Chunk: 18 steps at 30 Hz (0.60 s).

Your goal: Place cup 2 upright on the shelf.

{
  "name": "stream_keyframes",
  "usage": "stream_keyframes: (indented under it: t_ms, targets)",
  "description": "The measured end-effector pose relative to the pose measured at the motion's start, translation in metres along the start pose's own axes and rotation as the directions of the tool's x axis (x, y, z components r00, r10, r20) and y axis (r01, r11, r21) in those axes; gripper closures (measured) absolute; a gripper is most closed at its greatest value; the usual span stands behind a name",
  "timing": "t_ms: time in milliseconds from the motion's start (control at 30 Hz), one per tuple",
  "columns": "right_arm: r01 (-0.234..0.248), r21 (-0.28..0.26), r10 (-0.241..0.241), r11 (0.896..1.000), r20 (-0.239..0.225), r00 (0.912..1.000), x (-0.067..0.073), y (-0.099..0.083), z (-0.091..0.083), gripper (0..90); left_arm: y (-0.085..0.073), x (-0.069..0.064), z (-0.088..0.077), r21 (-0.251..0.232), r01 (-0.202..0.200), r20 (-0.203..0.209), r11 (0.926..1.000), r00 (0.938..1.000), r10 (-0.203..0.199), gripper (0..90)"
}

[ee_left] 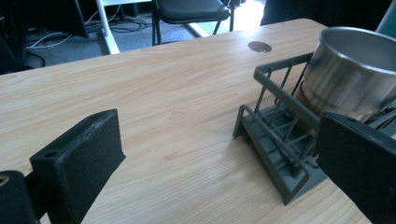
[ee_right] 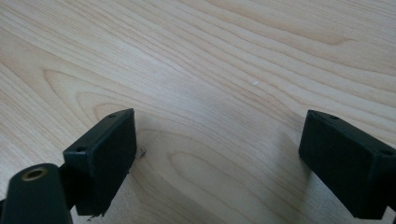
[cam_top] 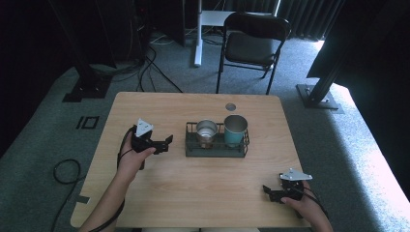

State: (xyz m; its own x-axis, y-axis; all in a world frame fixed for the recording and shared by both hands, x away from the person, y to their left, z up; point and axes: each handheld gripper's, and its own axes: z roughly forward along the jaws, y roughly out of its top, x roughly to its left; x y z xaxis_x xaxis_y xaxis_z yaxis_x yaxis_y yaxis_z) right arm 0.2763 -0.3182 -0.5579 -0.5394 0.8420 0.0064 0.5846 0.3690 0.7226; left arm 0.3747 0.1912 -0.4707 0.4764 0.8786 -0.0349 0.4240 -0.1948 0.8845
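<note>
Overhead, pale wood table (cam_top: 193,183), grey carpet (cam_top: 338,140), black chair (cam_top: 251,41); both grippers' jaws apart, empty.

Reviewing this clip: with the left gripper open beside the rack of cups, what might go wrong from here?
1. The left gripper, jaws open, sits close to the dark grey wire rack; reaching for the shiny steel cup it may catch the rail and shove the rack.
2. The teal metal cup stands right beside the steel one, so a tilted lift might knock it.
3. The right gripper rests open near the wooden table edge, too far to steady anything.
</note>
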Motion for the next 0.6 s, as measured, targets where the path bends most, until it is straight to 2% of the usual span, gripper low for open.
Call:
stream_keyframes:
  t_ms: [267, 600]
  targets:
    - [0.000, 0.000, 0.000, 1.000, 0.000, 1.0000, 0.000, 0.000, 0.000, 10.8, -0.017, 0.012, -0.011, 0.012, 0.023, -0.024, 0.9997, 0.9994, -0.023, 2.5]
    - [0.000, 0.000, 0.000, 1.000, 0.000, 1.0000, 0.000, 0.000, 0.000, 10.8, -0.042, 0.027, -0.025, 0.035, 0.074, -0.050, 0.9966, 0.9961, -0.072, 2.5]
